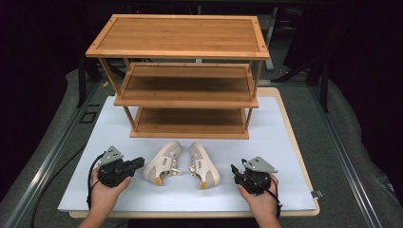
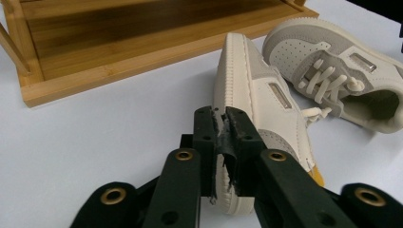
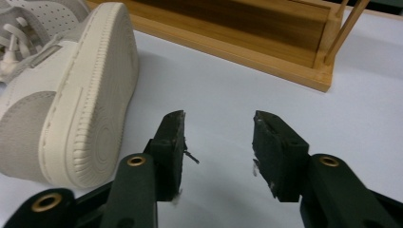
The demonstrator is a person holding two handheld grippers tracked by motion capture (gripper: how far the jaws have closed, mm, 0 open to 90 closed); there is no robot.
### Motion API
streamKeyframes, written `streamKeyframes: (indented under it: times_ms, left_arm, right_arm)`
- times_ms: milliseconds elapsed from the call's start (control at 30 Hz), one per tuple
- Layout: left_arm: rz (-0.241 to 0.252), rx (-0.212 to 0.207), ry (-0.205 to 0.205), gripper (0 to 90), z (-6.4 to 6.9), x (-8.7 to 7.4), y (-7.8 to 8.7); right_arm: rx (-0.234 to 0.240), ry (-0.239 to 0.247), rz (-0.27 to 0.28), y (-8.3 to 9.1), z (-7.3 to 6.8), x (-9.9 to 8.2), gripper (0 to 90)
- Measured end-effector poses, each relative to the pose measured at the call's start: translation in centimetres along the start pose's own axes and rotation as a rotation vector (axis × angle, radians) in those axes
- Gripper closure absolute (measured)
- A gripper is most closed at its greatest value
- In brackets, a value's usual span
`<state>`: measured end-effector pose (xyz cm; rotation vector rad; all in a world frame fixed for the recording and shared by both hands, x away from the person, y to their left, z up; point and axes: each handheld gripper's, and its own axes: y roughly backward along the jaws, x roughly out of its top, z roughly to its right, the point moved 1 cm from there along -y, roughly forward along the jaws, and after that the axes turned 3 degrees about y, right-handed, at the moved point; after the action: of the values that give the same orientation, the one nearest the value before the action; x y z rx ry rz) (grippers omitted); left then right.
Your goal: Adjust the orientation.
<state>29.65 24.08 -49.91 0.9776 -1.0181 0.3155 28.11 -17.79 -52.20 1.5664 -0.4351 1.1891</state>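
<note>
Two cream shoes lie on the tabletop (image 1: pixel 119 197) before one three-tier wooden rack (image 1: pixel 183 76). My left gripper (image 2: pixel 222 124) has its fingers nearly pressed together beside the left shoe (image 1: pixel 163 163). My right gripper (image 3: pixel 218 130) has its fingers spread, empty, near the right shoe (image 1: pixel 204 165).

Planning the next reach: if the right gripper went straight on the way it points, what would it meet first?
Probably the rack's bottom shelf. Between the open right gripper jaws lies bare white board, with the right shoe off to one side. Depth is hard to judge.
</note>
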Motion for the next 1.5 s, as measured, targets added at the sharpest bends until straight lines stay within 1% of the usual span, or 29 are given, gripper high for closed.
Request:
streamKeyframes:
  times_ms: [100, 200, 233, 267, 367, 500, 600, 633, 733, 767, 833, 900, 933, 1000, 1033, 1067, 1100, 1200, 1233, 1300, 1400, 1500]
  left_arm:
    - [-0.01, -0.013, -0.017, 89.0, 0.3, 0.0, -0.2]
    - [-0.021, -0.021, -0.027, 89.5, 0.7, 0.0, -0.5]
    - [-0.028, -0.022, -0.041, 89.5, 0.9, 0.0, -0.6]
    - [-0.029, -0.023, -0.039, 89.5, 1.0, 0.0, -0.6]
    - [-0.049, -0.012, -0.063, 89.6, 1.1, -0.1, -1.0]
    - [-0.051, -0.006, -0.065, 89.6, 0.9, -0.2, -1.1]
    - [-0.05, 0.013, -0.07, 89.7, 0.6, -0.2, -1.0]
    - [-0.046, 0.017, -0.059, 89.6, 0.4, -0.2, -1.0]
    - [-0.042, 0.039, -0.045, 89.6, -0.1, -0.3, -1.0]
    - [-0.042, 0.039, -0.045, 89.7, -0.1, -0.3, -1.0]
    - [-0.046, 0.06, -0.022, 89.7, -0.9, -0.2, -1.2]
    - [-0.047, 0.072, 0.003, 89.7, -1.6, -0.3, -1.3]
    - [-0.05, 0.074, 0.019, 89.7, -2.0, -0.4, -1.4]
    - [-0.049, 0.058, 0.084, 89.8, -2.8, -0.6, -1.6]
    - [-0.05, 0.049, 0.106, 89.8, -3.2, -0.7, -1.6]
    - [-0.05, 0.045, 0.121, 89.8, -3.4, -0.8, -1.7]
    - [-0.056, 0.052, 0.129, 89.8, -3.7, -0.9, -1.8]
    - [-0.098, 0.049, 0.146, 89.8, -4.1, -1.4, -2.3]
    - [-0.105, 0.042, 0.148, 89.8, -4.1, -1.5, -2.4]
    - [-0.102, 0.028, 0.152, 89.7, -4.0, -1.4, -2.5]
    - [-0.083, 0.05, 0.142, 89.2, -3.7, -1.1, -2.3]
    - [-0.036, 0.07, 0.14, 83.9, -3.3, -0.6, -1.6]
  right_arm:
    - [0.012, -0.005, -0.002, 0.0, 0.0, 0.0, 57.7]
    - [0.013, -0.003, 0.0, 0.1, 0.0, 0.0, 58.2]
    - [0.015, -0.006, 0.0, 0.1, 0.0, 0.0, 58.3]
    - [0.014, -0.008, 0.0, 0.1, 0.1, 0.0, 58.3]
    - [0.015, -0.013, 0.001, 0.1, 0.2, 0.0, 58.3]
    - [0.015, -0.017, 0.0, 0.1, 0.2, -0.1, 58.3]
    - [0.016, -0.02, -0.001, 0.1, 0.2, -0.1, 58.3]
    - [0.016, -0.02, 0.0, 0.1, 0.2, -0.1, 58.3]
    - [0.016, -0.024, 0.002, 0.1, 0.3, -0.1, 58.3]
    - [0.015, -0.025, 0.002, 0.1, 0.3, -0.1, 58.3]
    - [0.019, -0.027, 0.004, 0.1, 0.3, -0.1, 58.2]
    - [0.017, -0.031, 0.001, 0.0, 0.3, -0.1, 58.1]
    - [0.018, -0.036, 0.0, 0.0, 0.3, -0.1, 58.1]
    - [0.019, -0.041, -0.001, 0.0, 0.4, -0.1, 58.1]
    - [0.019, -0.044, 0.0, 0.0, 0.4, -0.1, 58.0]
    - [0.018, -0.045, 0.001, 0.0, 0.4, -0.1, 58.0]
    - [0.018, -0.045, 0.002, 0.0, 0.4, -0.1, 57.9]
    - [0.021, -0.048, 0.003, 0.0, 0.5, -0.2, 57.9]
    - [0.017, -0.047, 0.001, 0.0, 0.5, -0.2, 58.0]
    - [0.017, -0.053, 0.002, 0.0, 0.5, -0.2, 58.0]
    - [0.022, -0.062, 0.007, 0.0, 0.6, -0.2, 57.9]
    - [0.022, -0.07, 0.008, 0.1, 0.7, -0.2, 58.0]
